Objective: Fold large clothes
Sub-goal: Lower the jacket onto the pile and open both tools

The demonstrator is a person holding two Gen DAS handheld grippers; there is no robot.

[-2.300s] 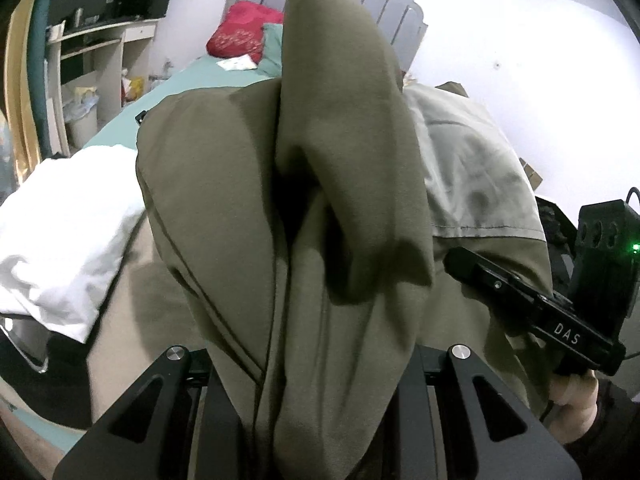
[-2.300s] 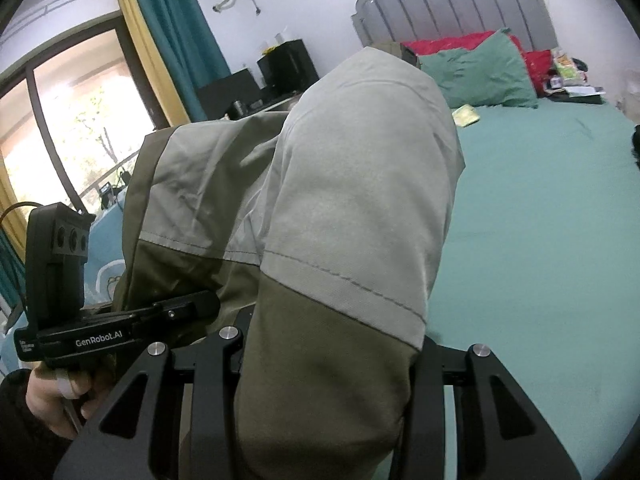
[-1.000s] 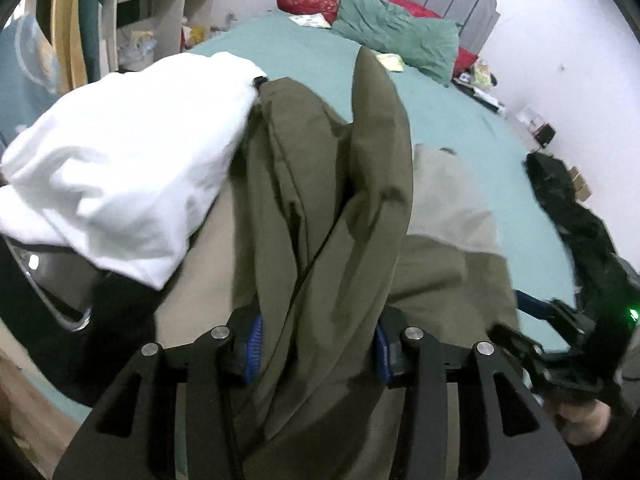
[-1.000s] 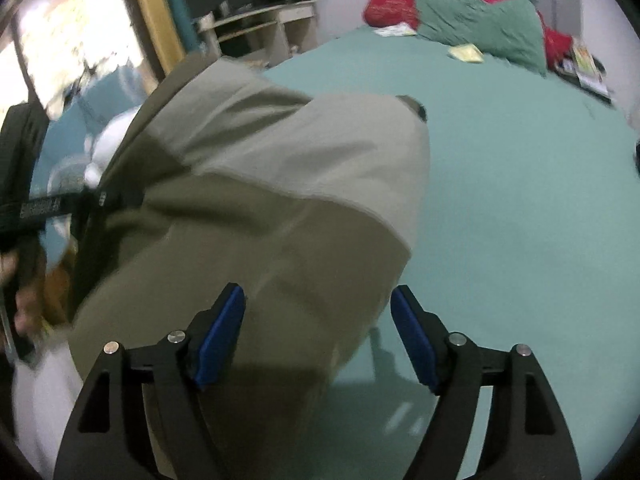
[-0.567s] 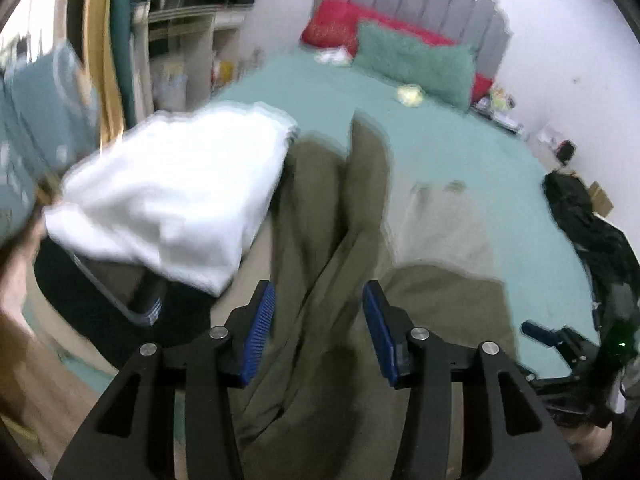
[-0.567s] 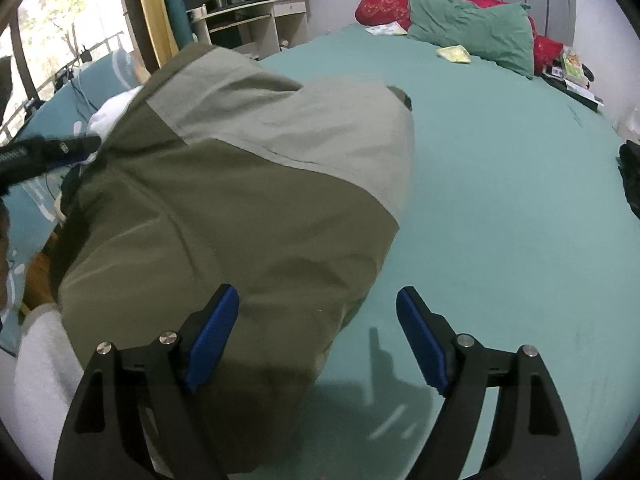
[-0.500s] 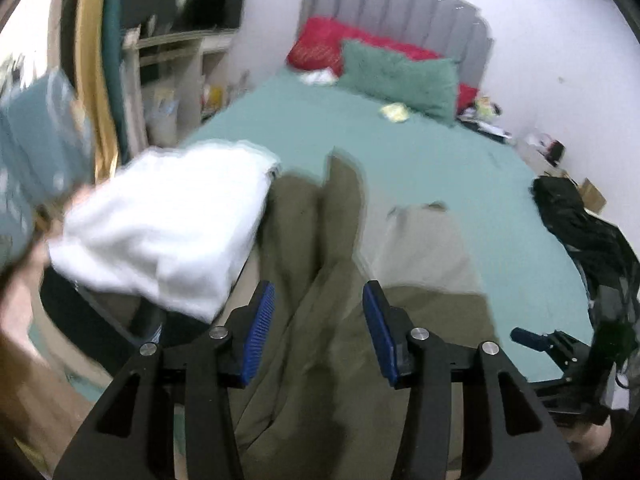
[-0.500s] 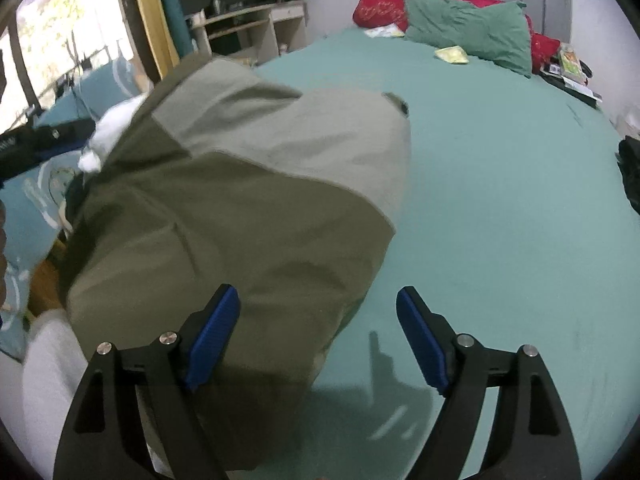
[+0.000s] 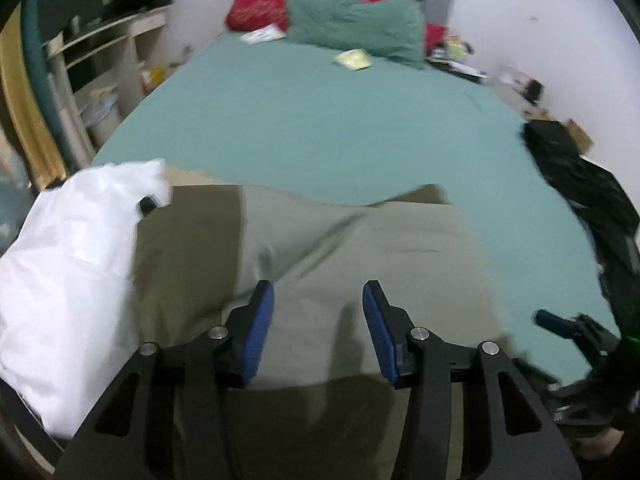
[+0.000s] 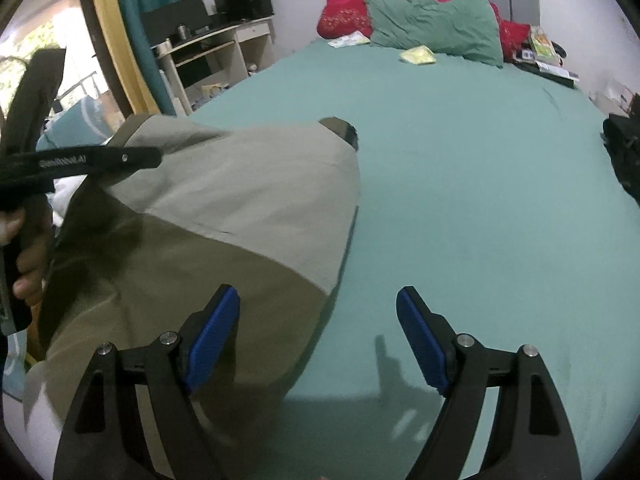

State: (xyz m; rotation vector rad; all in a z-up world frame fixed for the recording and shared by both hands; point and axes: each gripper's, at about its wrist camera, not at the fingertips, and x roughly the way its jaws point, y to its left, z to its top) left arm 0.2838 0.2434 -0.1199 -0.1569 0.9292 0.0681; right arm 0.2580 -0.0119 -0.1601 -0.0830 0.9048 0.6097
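A folded olive and light-grey garment [image 9: 360,248] lies on the near end of the teal bed [image 9: 340,120]. It also shows at the left of the right wrist view [image 10: 224,208]. My left gripper [image 9: 318,312] is open and empty just above the garment. My right gripper [image 10: 318,328] is open and empty, over the garment's right edge and the bare sheet. The left gripper's body [image 10: 80,160] shows at the left of the right wrist view. The right gripper's body [image 9: 576,332] shows at the lower right of the left wrist view.
A white cloth pile [image 9: 72,272] lies left of the garment. Black clothing [image 9: 580,184] lies at the bed's right edge. Green and red pillows [image 9: 352,28] and small papers sit at the headboard. A desk with shelves [image 10: 208,52] and curtains stand to the left.
Both grippers have opened and let go of the garment, which has dropped flat onto the bed. Both have pulled back and up from it.
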